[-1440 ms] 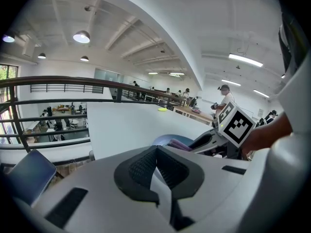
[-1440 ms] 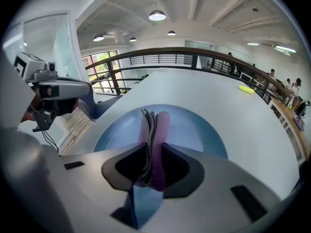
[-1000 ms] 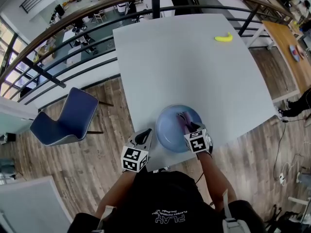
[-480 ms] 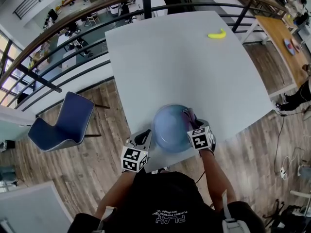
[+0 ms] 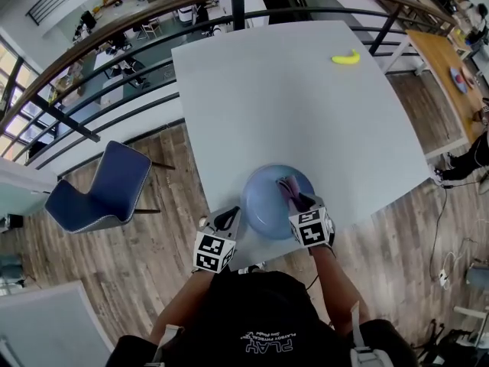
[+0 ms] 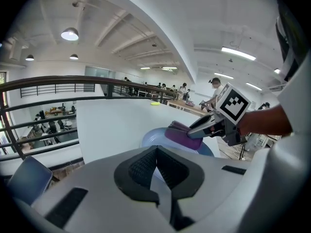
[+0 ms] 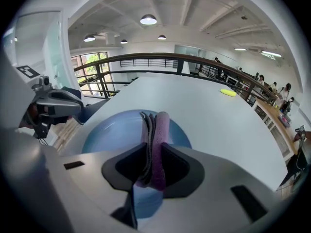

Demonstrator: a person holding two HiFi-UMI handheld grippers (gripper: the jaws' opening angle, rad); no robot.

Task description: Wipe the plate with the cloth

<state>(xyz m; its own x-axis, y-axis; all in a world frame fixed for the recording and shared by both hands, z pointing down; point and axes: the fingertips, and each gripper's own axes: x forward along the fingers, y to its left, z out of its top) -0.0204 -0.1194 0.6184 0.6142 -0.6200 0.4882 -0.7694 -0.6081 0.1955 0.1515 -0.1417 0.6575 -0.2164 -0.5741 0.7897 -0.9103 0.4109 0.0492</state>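
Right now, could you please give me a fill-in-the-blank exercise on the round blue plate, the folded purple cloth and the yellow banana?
The right gripper is shut on the folded purple ___.
That cloth reaches over the round blue plate, which sits on the white ___.
The yellow banana lies near the far ___ corner.
Missing words: cloth; table; right.

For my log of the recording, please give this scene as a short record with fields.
plate: round blue plate, at the near edge of the white table
cloth: folded purple cloth, over the plate
right claw: shut on the cloth
left claw: shut on the plate's left rim
other: yellow banana, far corner
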